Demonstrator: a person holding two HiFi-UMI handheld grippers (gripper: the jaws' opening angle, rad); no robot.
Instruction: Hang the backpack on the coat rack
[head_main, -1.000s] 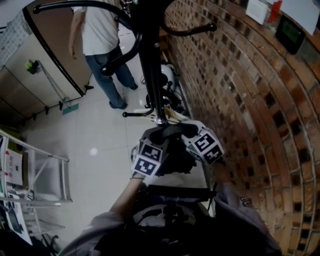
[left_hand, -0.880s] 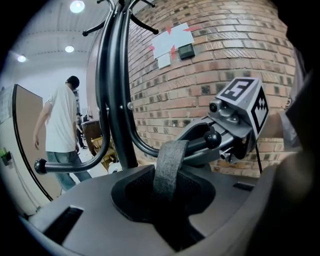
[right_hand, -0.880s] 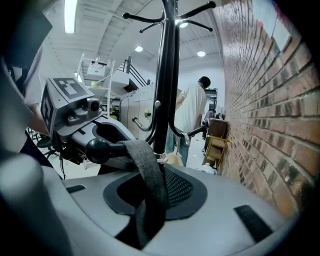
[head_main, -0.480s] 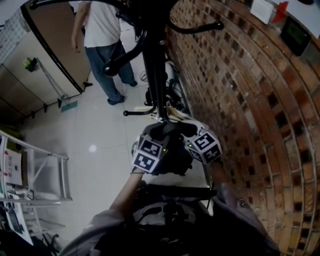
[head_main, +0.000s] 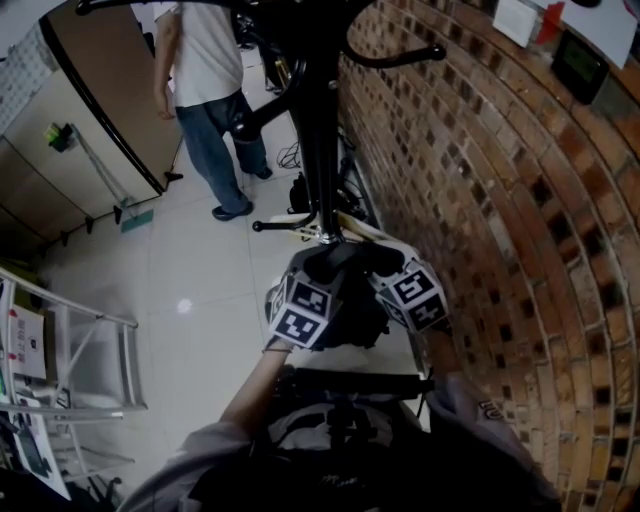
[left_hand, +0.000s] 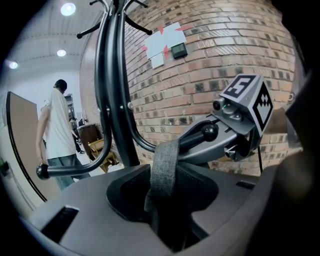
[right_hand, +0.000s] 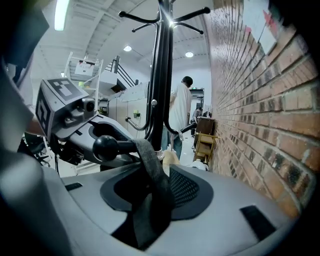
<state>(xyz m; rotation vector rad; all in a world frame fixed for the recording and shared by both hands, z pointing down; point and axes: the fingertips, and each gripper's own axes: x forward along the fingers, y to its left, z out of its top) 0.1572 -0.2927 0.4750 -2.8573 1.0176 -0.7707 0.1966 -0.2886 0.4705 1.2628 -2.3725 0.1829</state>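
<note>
The black coat rack stands beside the brick wall. A grey backpack strap hangs looped over one ball-tipped hook. The dark backpack hangs below it, mostly hidden by both grippers. My left gripper and right gripper meet at that hook from either side. In the left gripper view the strap runs loose through the wide gap of the left gripper, whose jaws are opening. In the right gripper view the strap drapes from the hook between the right gripper's opening jaws.
The brick wall runs close along the right. A person in a white shirt and jeans stands beyond the rack. A metal shelf frame is at the left and a small wooden chair by the wall.
Both grippers stay at the hook with the strap. The person in the background has shifted slightly.
</note>
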